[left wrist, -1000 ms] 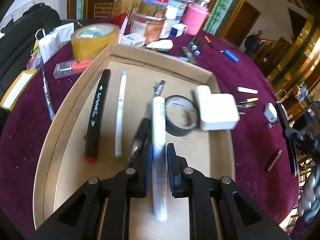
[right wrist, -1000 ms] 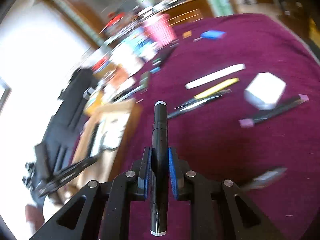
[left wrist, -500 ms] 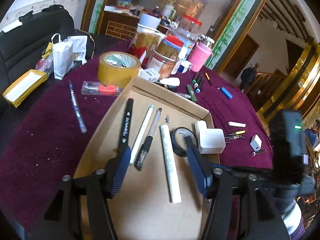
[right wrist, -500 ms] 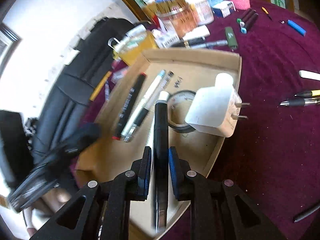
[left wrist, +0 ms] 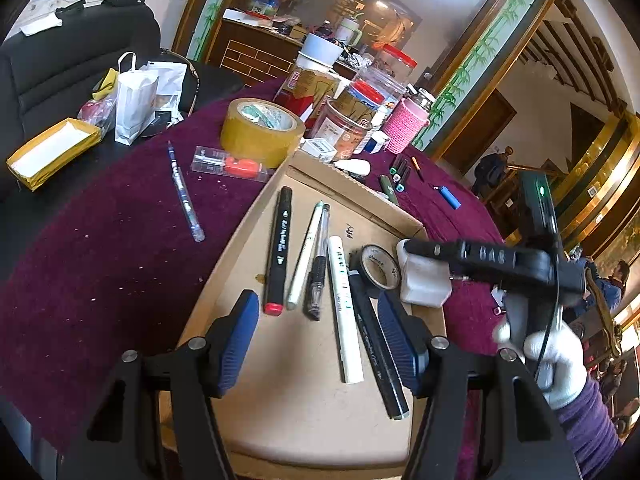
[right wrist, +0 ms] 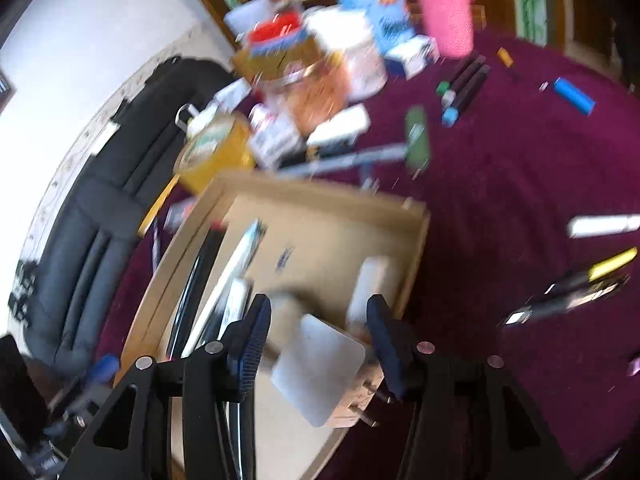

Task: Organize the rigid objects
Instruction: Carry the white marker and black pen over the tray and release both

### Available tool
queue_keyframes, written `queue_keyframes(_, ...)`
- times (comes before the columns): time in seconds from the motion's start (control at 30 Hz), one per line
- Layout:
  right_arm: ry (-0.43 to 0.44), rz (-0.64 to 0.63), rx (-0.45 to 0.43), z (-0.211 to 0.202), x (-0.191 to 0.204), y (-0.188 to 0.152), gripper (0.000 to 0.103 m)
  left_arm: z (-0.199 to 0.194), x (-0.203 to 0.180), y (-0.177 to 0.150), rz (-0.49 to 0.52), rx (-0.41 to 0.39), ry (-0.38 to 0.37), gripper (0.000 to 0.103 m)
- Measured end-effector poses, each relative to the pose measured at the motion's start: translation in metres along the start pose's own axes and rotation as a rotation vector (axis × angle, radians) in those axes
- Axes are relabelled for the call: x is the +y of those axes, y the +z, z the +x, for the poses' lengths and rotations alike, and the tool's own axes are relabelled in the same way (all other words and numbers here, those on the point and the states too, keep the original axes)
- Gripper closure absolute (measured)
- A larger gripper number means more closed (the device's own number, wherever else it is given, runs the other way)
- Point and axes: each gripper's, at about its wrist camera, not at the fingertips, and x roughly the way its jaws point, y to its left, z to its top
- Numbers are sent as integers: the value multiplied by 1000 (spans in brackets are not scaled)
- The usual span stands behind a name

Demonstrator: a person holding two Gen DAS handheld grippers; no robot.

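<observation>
A cardboard tray (left wrist: 296, 408) on the purple table holds a black marker with a red end (left wrist: 278, 248), a white pen (left wrist: 306, 252), a black gel pen (left wrist: 318, 264), a white marker (left wrist: 344, 312), a black pen (left wrist: 376, 344), a black tape roll (left wrist: 378, 266) and a white charger (left wrist: 424, 284). My left gripper (left wrist: 316, 340) is open above the tray's near part. My right gripper (right wrist: 318, 340) is open and empty above the charger (right wrist: 320, 368) at the tray's (right wrist: 328, 196) right edge; the left wrist view shows it (left wrist: 480, 258) over the charger.
Loose pens (right wrist: 568, 300), a white stick (right wrist: 600, 226), a blue lighter (right wrist: 572, 96) and markers (right wrist: 464, 88) lie on the table right of the tray. A yellow tape roll (left wrist: 260, 132), jars and a pink cup (left wrist: 404, 128) stand behind it. A blue pen (left wrist: 184, 196) lies left.
My right gripper has opened and left the black pen in the tray beside the white marker. My left gripper stays open and has drawn back a little.
</observation>
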Motion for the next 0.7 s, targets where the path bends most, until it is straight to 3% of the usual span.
queue_keyframes(0.07,123,26,69,6,3,-15,47,-3,3,0,-5,-8,7,42)
queue_keyframes(0.17,119,19,38,-1,7,-24,47,-4,6,1,-21,-18,6,41)
queue_keyframes(0.33,221,13,40,-7,20,-17,47,-5,5,-1,-26,-21,-1,41)
queue_keyframes(0.47,337,37,184,28,38,-15,46,-11,3,-1,-21,-29,-4,41)
queue_keyframes(0.53,320,48,227,46,38,-13,46,-15,1,-2,-7,-37,1,41)
queue_keyframes(0.57,273,50,218,51,37,-9,46,-17,0,-2,-2,-39,6,39)
queue_keyframes(0.7,52,-28,99,46,35,9,47,-18,-1,-1,-5,-37,7,34)
